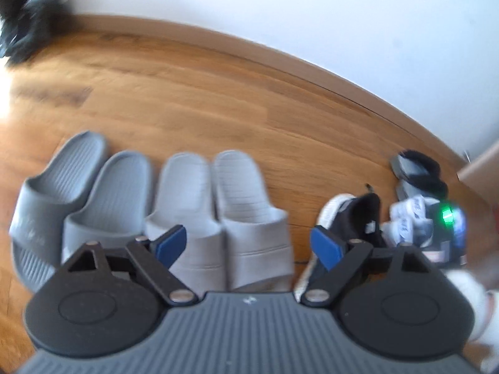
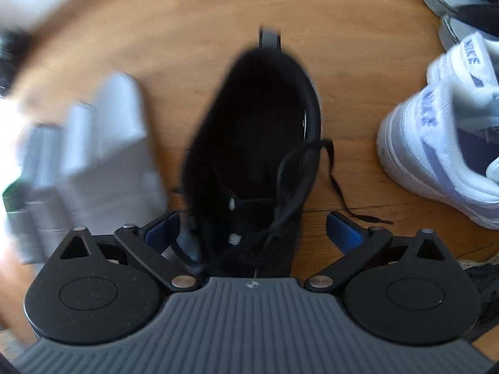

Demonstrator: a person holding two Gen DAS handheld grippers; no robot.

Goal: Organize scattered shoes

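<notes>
In the left wrist view a pair of dark grey slides (image 1: 62, 205) and a pair of light grey slides (image 1: 224, 212) stand side by side on the wood floor. My left gripper (image 1: 249, 244) is open and empty just above the light grey pair. To its right lies a black sneaker (image 1: 358, 215). In the right wrist view my right gripper (image 2: 252, 233) is open with the black sneaker (image 2: 255, 137) between its jaws, laces loose; the fingers do not clamp it. The light grey slides (image 2: 103, 155) are blurred at left.
White Nike sneakers (image 2: 436, 131) sit to the right, also in the left wrist view (image 1: 408, 218). Black-strapped grey sandals (image 2: 461, 3) lie beyond them. A white wall with wooden baseboard (image 1: 280, 53) runs behind. A dark object (image 1: 28, 21) is at far left.
</notes>
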